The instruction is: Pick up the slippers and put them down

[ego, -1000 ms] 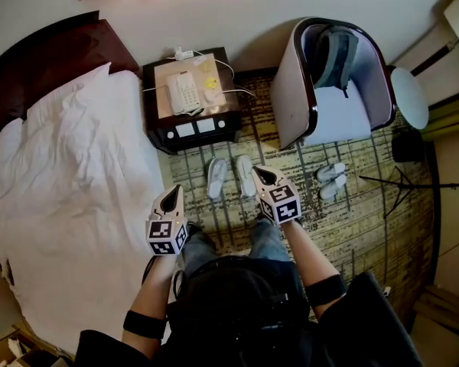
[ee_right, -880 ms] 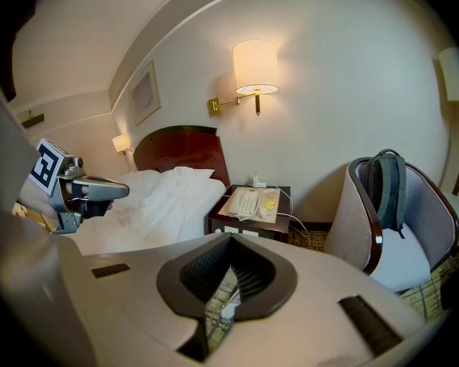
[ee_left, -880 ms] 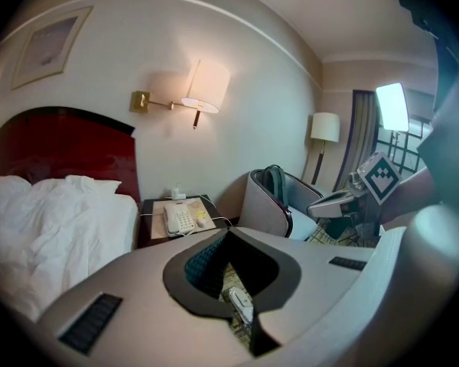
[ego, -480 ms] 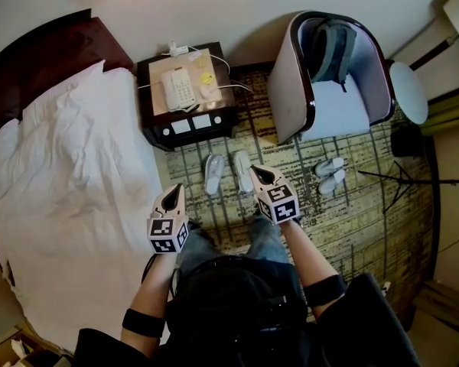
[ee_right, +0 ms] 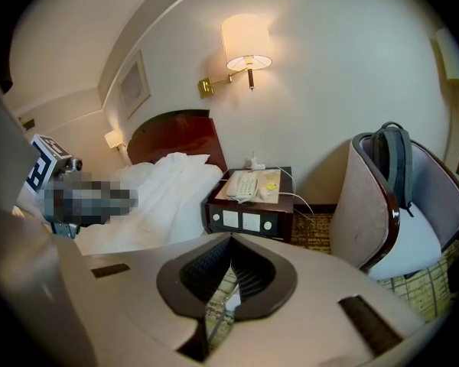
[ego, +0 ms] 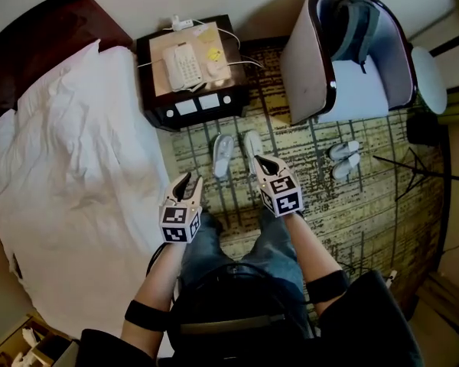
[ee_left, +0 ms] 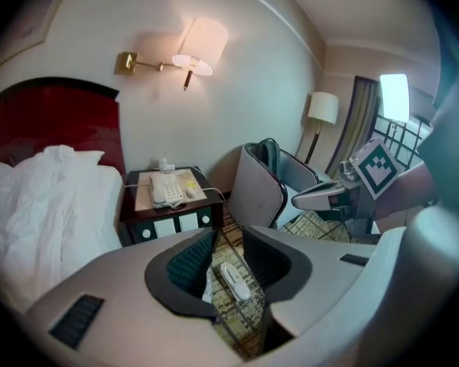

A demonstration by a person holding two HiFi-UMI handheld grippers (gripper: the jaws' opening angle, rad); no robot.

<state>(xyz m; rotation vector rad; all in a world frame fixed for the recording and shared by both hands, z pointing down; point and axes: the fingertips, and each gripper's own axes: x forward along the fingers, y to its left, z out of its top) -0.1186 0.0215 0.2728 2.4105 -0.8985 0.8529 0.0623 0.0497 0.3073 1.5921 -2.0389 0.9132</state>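
A pair of white slippers [ego: 223,155] lies side by side on the patterned carpet [ego: 367,212] in front of the nightstand. My left gripper [ego: 189,180] hangs above the carpet just left of and nearer than them; its jaws have just been opening and stand slightly apart with nothing between them. Through that gap, in the left gripper view, one slipper [ee_left: 234,280] shows on the floor below my left gripper [ee_left: 229,234]. My right gripper [ego: 258,160] is shut and empty, its tip over the near end of the right slipper [ego: 252,145]. In its own view my right gripper [ee_right: 231,240] shows a white sliver of slipper [ee_right: 233,301] below.
A dark nightstand [ego: 233,105] with a telephone [ego: 182,64] stands beyond the slippers. The white bed [ego: 69,182] fills the left. An armchair [ego: 310,82] holding a backpack [ego: 356,23] stands right, with a second pair of slippers [ego: 344,159] and a thin stand [ego: 413,176] near it.
Both grippers have come down toward the carpet and sit closer to the slippers. The left jaws, shut before, now stand slightly apart. The right jaws stay shut.
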